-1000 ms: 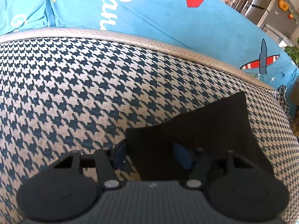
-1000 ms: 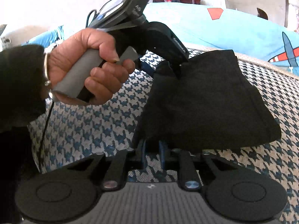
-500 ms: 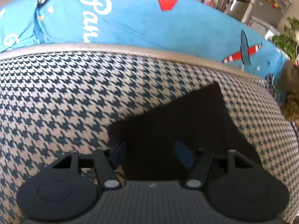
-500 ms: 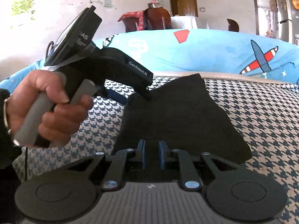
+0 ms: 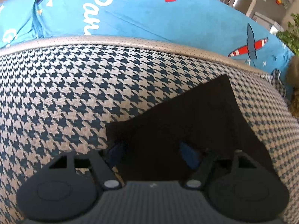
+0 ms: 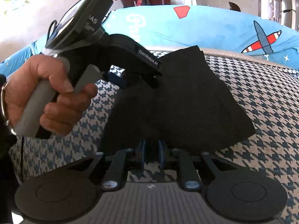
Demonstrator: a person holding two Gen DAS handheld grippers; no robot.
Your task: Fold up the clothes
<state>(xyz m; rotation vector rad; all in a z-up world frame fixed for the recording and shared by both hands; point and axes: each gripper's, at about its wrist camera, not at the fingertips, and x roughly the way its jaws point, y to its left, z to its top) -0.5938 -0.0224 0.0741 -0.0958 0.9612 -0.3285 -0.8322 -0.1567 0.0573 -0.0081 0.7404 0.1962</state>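
cloth: black cloth (image 5: 186, 130) flat on checked cushion (image 5: 74, 93), near edge hidden by both tools
left gripper (image 5: 151, 153): jaws opening, cloth between, pads clear
right gripper (image 6: 151, 149): pinching cloth's near edge
right view only: hand (image 6: 46, 95) holding left tool

Houndstooth cushion (image 5: 74, 97), blue printed cover (image 5: 142, 16), fridge (image 5: 261, 1)

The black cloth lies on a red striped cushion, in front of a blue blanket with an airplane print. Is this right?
Not quite. The black cloth lies on a houndstooth cushion, dark blue and beige, not red striped. The blue blanket with the airplane print is behind it, as you say. The left wrist view shows this.
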